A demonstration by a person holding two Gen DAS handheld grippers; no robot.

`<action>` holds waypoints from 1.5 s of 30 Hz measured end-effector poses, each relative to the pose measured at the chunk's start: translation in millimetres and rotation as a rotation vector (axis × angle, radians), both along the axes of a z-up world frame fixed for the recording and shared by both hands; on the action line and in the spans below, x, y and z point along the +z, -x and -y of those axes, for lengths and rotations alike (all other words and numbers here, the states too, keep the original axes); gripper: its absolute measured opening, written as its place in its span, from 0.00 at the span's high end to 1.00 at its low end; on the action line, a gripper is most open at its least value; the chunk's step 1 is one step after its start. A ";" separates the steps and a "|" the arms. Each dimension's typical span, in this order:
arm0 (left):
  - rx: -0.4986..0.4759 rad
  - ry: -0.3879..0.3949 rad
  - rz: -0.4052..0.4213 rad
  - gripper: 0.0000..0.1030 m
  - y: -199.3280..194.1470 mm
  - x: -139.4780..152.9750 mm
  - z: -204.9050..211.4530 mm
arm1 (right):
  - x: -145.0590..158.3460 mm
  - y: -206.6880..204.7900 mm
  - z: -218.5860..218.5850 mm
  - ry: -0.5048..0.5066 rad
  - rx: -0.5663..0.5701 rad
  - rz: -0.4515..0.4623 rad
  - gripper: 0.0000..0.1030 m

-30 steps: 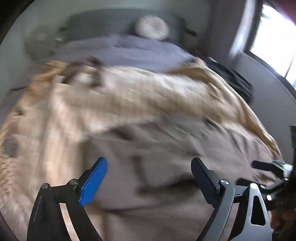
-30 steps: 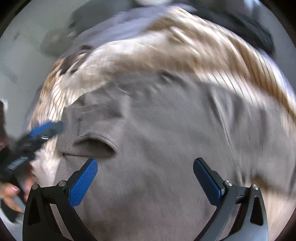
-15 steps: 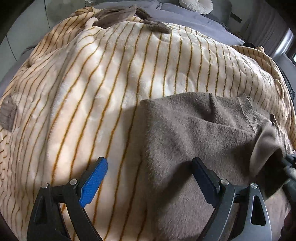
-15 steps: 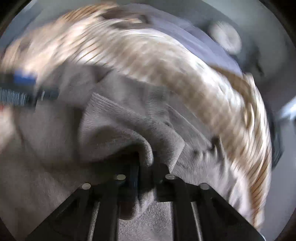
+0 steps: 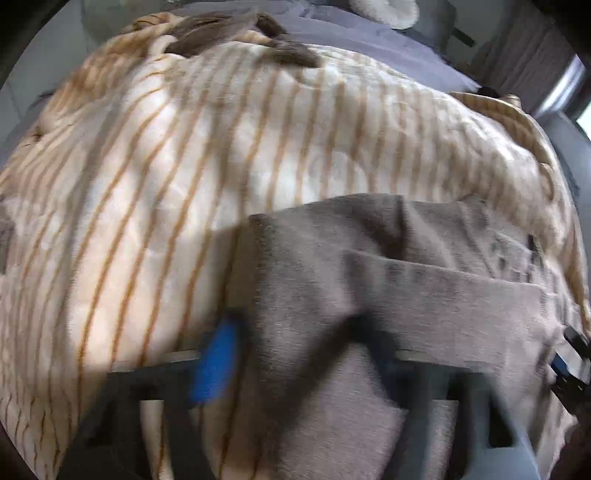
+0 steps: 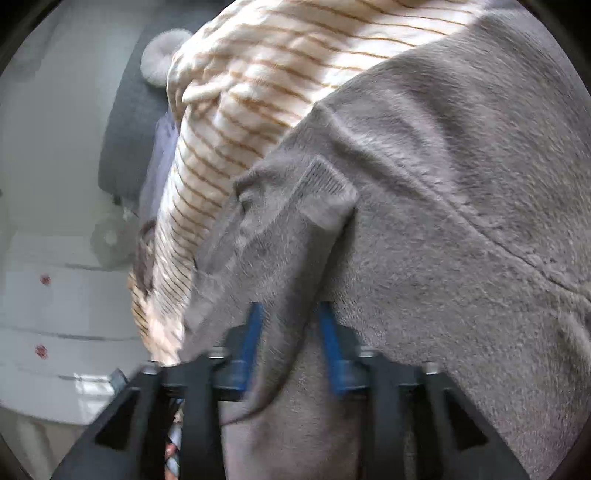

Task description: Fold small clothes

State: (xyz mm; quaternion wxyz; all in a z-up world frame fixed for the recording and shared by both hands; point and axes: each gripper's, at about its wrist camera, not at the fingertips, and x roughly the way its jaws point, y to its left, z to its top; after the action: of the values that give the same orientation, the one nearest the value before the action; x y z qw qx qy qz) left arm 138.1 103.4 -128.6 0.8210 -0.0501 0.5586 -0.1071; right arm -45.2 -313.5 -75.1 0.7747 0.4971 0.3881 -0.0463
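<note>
A grey-brown fleece garment lies on a cream blanket with orange stripes. My left gripper is low over the garment's left part; its fingers are blurred, with the blue pad at the garment's left edge and cloth between the jaws. My right gripper has its blue pads close together on a sleeve with a ribbed cuff, held up over the garment's body. The right gripper also shows at the right edge of the left wrist view.
The striped blanket covers a bed with a lilac sheet and a round pale cushion at the head. A brown cloth lies at the blanket's far edge. White drawers stand beside the bed.
The left gripper's jaws have come closer together over the garment's left edge. The right gripper, shut on the sleeve, has swung it across the garment's body.
</note>
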 end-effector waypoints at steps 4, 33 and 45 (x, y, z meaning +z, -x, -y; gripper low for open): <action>-0.040 -0.051 0.028 0.65 0.8 11.2 7.7 | 8.0 -5.0 8.9 -0.012 -0.003 0.011 0.72; -0.140 -0.370 0.249 0.20 87.1 35.2 3.4 | -0.3 0.5 15.8 0.092 -0.014 -0.092 0.92; 0.049 -0.267 0.098 0.20 74.2 37.1 -72.3 | -4.2 23.1 8.0 0.129 0.009 -0.135 0.92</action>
State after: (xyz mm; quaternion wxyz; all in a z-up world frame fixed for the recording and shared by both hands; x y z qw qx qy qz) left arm 63.9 175.7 -91.5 0.8491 0.0512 0.5255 -0.0141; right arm -68.3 -321.5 -79.3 0.7774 0.4402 0.4379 -0.1010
